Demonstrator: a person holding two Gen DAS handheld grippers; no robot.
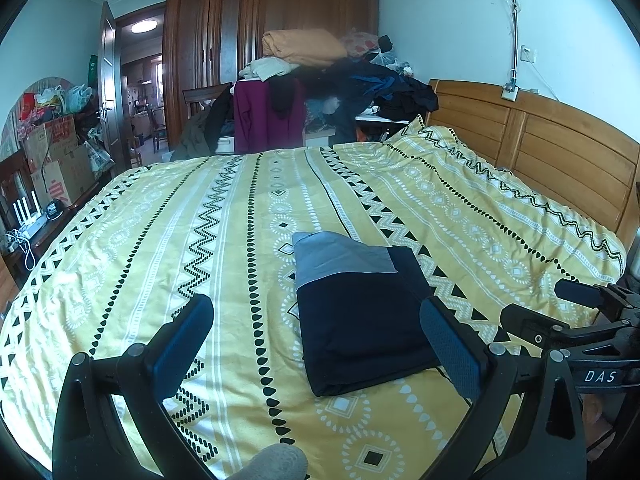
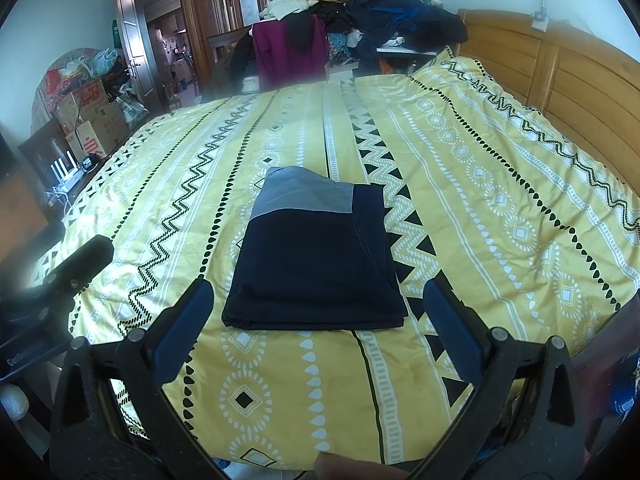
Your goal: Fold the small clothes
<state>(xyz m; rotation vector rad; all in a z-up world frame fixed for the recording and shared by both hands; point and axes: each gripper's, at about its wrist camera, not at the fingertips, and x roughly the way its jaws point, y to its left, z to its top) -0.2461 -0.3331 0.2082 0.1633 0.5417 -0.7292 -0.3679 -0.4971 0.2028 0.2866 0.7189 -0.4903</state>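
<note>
Folded dark navy garment (image 2: 316, 268) with a grey band, flat on the yellow patterned bedcover (image 2: 480, 216), just ahead between the fingers of the right gripper (image 2: 318, 312), jaws wide, holding nothing, left gripper (image 1: 316, 332) also wide and empty, garment ahead toward its right finger.

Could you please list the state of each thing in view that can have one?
Navy and grey garment: folded into a flat rectangle, lying on the bedspread.
Left gripper: open, empty.
Right gripper: open, empty.
Yellow patterned bedspread: spread out, slightly wrinkled.
Door: open.
Ceiling light: on.
</note>
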